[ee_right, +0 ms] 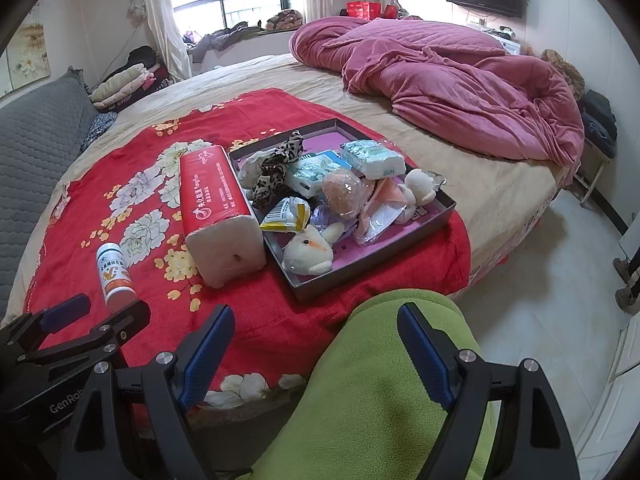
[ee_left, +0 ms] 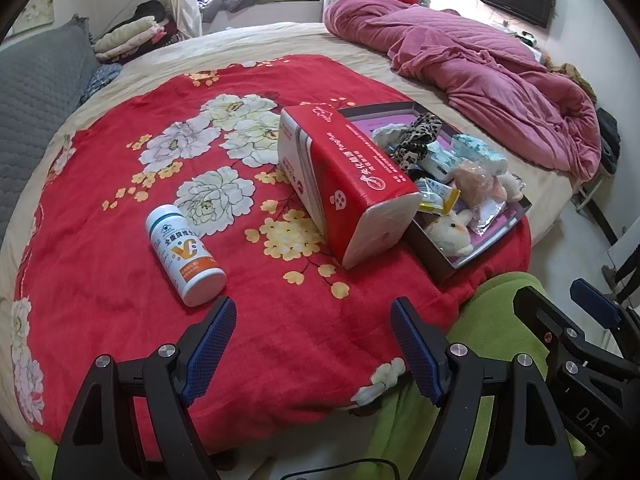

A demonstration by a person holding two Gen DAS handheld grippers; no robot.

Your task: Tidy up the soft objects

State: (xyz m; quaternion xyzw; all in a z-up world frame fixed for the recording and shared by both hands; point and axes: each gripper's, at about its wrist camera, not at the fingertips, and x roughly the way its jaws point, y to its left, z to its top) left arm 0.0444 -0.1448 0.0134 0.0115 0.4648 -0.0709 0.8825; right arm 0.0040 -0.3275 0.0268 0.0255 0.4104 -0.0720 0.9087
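Observation:
A dark shallow box (ee_right: 384,256) (ee_left: 432,264) lies on the red flowered blanket (ee_left: 120,240) (ee_right: 320,308). It holds soft things: a white plush rabbit (ee_right: 310,254) (ee_left: 450,232), a leopard-print cloth (ee_right: 272,172) (ee_left: 416,140), tissue packs (ee_right: 374,158) and a peach plush in plastic (ee_right: 344,192). A red tissue pack (ee_left: 344,176) (ee_right: 218,208) lies beside the box on its left. A white bottle (ee_left: 186,254) (ee_right: 114,276) lies further left. My left gripper (ee_left: 312,344) is open and empty, near the bottle. My right gripper (ee_right: 316,344) is open and empty over a green fleece (ee_right: 380,400).
A pink quilt (ee_right: 460,92) is bunched at the bed's far right. A grey padded headboard (ee_left: 36,100) is on the left. Folded clothes (ee_right: 120,84) lie by the window. Bare floor (ee_right: 560,280) is to the right of the bed.

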